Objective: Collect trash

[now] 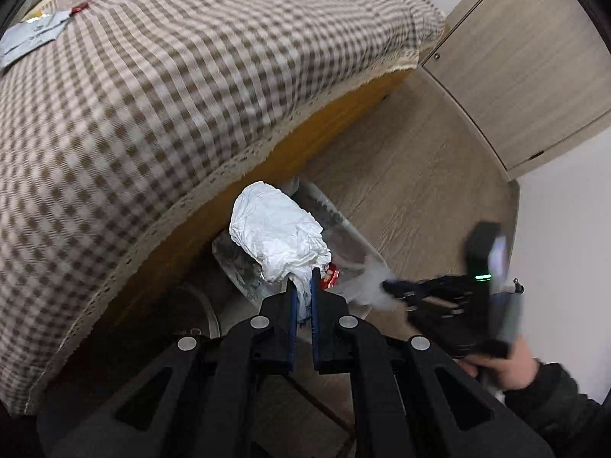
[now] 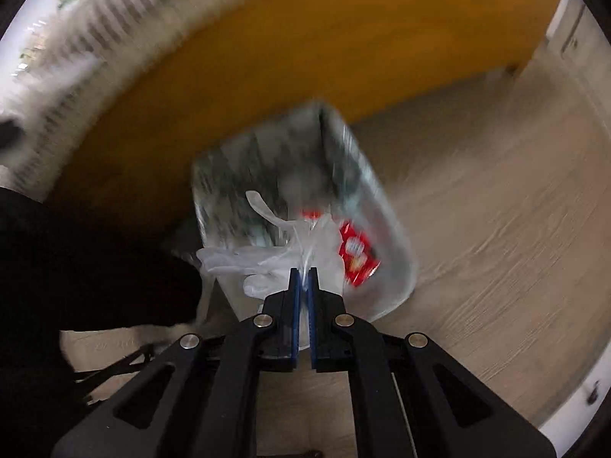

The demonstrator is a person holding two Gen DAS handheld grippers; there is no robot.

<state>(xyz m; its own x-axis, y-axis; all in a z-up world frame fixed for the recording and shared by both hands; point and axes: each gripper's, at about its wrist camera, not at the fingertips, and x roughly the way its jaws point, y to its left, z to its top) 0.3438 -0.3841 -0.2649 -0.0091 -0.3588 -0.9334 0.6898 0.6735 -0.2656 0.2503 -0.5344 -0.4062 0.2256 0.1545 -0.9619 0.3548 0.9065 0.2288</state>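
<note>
Beside the desk with its checked cloth, low over the wooden floor, my left claw is pinching a crumpled white tissue by its trailing tail, the bulk of the wad standing out past the fingertips; my right claw is pressed together on a thin clear plastic glove or film, gathered to a twist between the blue pads; both hang above the bin, a clear-lined bin standing on the floor just beside the desk's yellow side, with a red snack wrapper already lying inside it.

Both pieces are, by my judgement, almost weightless and entirely soft; the tissue will crush and spring, so a pinch on a fold or tail is enough and holds better than a squeeze across the wad; the film looks slippery and clingy, so I would take it where it bunches thickest, and I expect it may stick to a pad when let go; neither is fragile.

More litter, a pale flat packet with something small and red beside it, lies on the far corner of the desk; flat things like that want taking by an edge.
</note>
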